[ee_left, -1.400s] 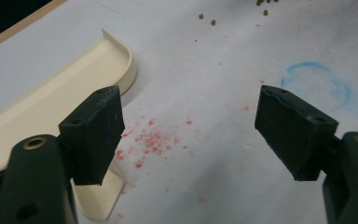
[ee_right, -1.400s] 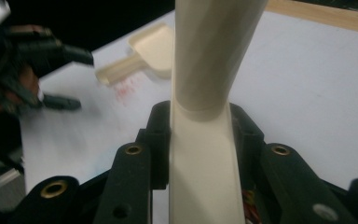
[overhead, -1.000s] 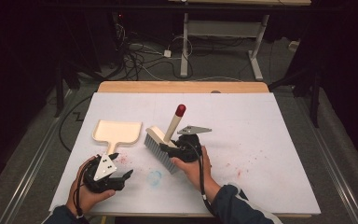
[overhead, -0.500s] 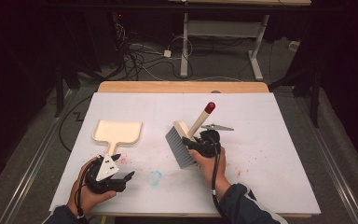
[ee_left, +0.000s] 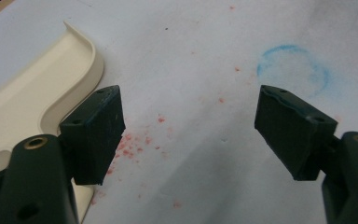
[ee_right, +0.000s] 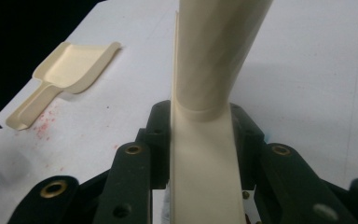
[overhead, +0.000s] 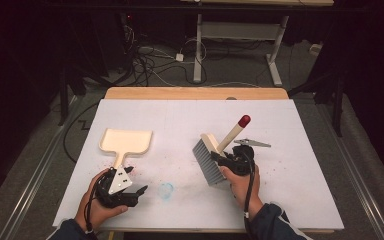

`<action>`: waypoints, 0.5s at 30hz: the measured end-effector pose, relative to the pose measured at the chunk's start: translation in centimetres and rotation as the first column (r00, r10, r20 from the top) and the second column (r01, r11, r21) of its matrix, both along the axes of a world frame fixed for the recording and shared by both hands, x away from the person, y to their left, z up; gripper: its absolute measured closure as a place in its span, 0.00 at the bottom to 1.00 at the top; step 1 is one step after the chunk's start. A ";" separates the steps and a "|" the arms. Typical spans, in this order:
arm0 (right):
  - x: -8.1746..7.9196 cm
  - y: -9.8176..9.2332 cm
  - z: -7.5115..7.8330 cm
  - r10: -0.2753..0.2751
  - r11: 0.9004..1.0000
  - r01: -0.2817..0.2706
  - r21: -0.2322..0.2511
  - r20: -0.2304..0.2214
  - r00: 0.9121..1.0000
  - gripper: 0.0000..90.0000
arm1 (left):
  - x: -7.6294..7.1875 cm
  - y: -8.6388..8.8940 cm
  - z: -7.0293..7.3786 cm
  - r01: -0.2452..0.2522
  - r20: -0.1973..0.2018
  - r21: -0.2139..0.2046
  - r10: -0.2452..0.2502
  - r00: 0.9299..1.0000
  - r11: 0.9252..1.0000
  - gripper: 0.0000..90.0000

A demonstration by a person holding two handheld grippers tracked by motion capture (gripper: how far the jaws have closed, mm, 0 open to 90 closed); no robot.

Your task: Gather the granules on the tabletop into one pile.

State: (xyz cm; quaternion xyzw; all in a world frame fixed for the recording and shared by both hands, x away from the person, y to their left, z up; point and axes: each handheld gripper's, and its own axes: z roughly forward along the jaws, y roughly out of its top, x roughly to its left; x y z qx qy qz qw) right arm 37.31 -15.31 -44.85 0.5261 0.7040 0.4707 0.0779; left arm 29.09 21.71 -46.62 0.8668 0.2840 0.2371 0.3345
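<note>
Fingers of the right gripper are clamped tight on the cream handle of the brush, one black jaw pressed to each side of the flat neck where it widens out of the round shaft, as the right gripper view has it. From the high view that gripper carries the brush tilted, red-tipped handle end pointing up and away from the person, grey bristles angled down toward the white board and hanging just left of the hand. And over on the other side, the left gripper has its jaws spread wide, nothing between the pads, just bare board speckled with red crumbs. The cream dustpan lies flat well to the left of the brush, its handle pointing back toward the person; the left gripper sits just past the end of that handle, and in its own view the left pad stands right beside the pan's curved rim, whether touching I cannot tell. A faint blue ring marks the board between the dustpan handle and the brush, near the front edge. Cables sprawl on the floor beyond the table
</note>
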 end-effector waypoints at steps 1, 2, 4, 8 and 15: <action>-0.1 0.0 0.2 0.007 1.000 -0.007 -0.004 0.012 1.000 0.75 | 0.0 0.0 0.0 0.001 0.000 0.001 -0.001 1.000 1.000 0.26; -0.1 0.0 0.4 0.017 1.000 -0.017 -0.002 0.017 1.000 0.75 | 0.0 0.0 0.0 0.003 -0.001 0.003 -0.003 1.000 1.000 0.26; -0.5 0.0 1.0 0.044 0.999 -0.044 -0.020 0.039 0.998 0.75 | 0.0 0.0 0.0 0.002 0.000 0.003 -0.002 1.000 1.000 0.26; -1.0 -0.1 2.1 0.130 0.990 -0.125 -0.058 0.087 0.988 0.75 | 0.0 0.1 -0.1 0.003 -0.004 0.008 -0.003 1.000 1.000 0.26; -2.5 -1.0 4.4 0.375 0.925 -0.355 -0.138 0.170 0.911 0.75 | 0.0 0.0 -0.1 0.004 -0.004 0.013 -0.004 1.000 1.000 0.26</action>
